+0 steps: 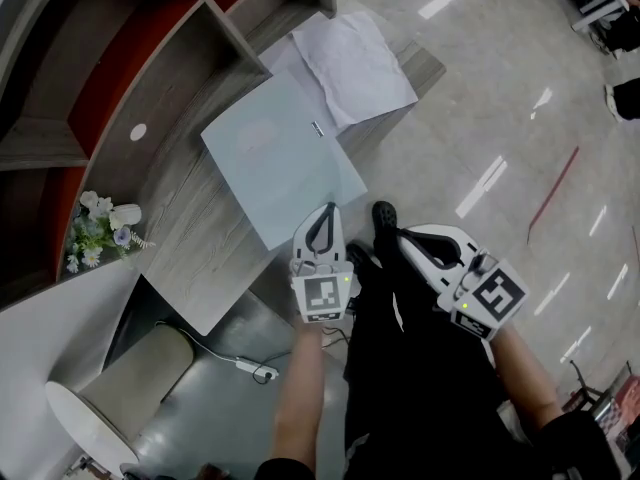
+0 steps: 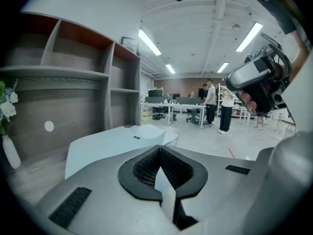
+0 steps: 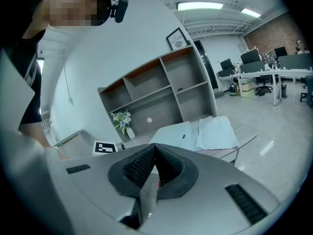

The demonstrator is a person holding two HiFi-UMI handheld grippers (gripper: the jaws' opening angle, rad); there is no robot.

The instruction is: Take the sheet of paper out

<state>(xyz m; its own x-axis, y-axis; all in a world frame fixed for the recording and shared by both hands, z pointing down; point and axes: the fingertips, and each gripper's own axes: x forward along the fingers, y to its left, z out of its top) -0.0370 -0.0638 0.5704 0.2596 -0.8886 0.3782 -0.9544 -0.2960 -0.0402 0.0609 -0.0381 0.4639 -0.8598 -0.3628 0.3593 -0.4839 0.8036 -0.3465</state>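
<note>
Both tools hang just short of the bench's front edge, close to the person's body, which reads as a pause between moves and not a working grip. The right gripper (image 3: 155, 148) has its jaws pressed together on nothing and points at the bench from well back. The left gripper (image 2: 160, 150) is closed as well. In the head view its tips sit at the near edge of the pale blue folder (image 1: 275, 158). The light sliver between its jaws cannot be told from the tool's own body, so I would not call anything held. The folder lies flat on the bench (image 1: 190, 258), its near edge along the bench's front, probably handy for pinching from the open side. Just beyond, touching the folder's far corner, lies the sheet of paper (image 1: 355, 58). It is white, crumpled and creased, with what looks like a second white sheet beside it, at the bench's far end. It appears to be outside the folder already. Behind stands a shelf unit (image 1: 90, 78), with a small vase of flowers (image 1: 98, 230) near it.
</note>
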